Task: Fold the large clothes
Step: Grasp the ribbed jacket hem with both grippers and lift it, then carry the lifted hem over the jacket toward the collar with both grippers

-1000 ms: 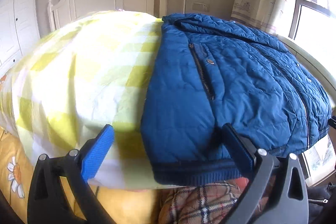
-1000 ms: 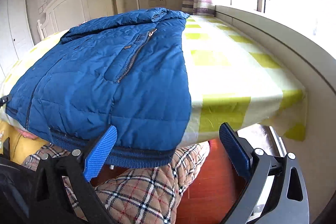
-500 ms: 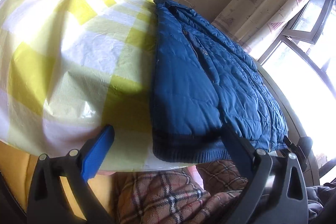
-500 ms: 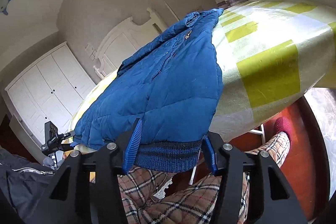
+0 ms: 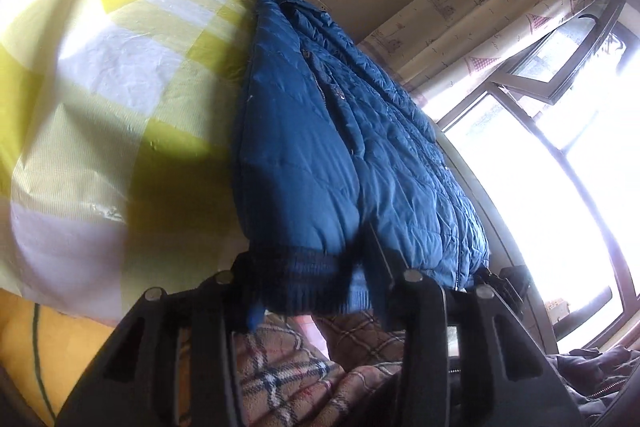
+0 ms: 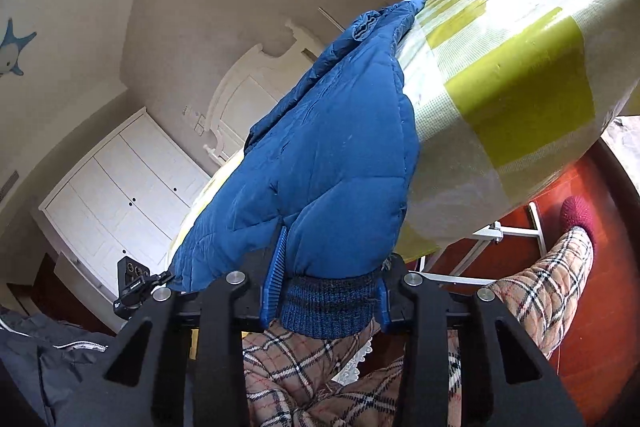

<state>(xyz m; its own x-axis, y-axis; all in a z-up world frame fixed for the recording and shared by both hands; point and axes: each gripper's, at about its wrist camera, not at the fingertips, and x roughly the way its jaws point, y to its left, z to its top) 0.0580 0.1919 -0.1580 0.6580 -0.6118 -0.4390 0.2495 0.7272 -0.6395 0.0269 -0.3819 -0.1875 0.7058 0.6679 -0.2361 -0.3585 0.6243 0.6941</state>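
a yellow-and-white checked tabletop (image 5: pixel 120 75) carries the blue quilted jacket (image 5: pixel 320 147), its ribbed hem (image 6: pixel 328 303) hanging over the near edge above plaid-trousered legs (image 6: pixel 540 287). the left claw (image 5: pixel 316 291) is closing on the hem's one corner; the right claw (image 6: pixel 326 301) is closing on the other, pads pressing the knit.

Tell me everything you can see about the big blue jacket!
The blue jacket is puffy and quilted, with a zipper and a dark knitted hem band. It lies on the yellow-and-white checked cover, its hem hanging over the near edge. The left gripper and right gripper each have the hem between their closing jaws, one at each bottom corner.
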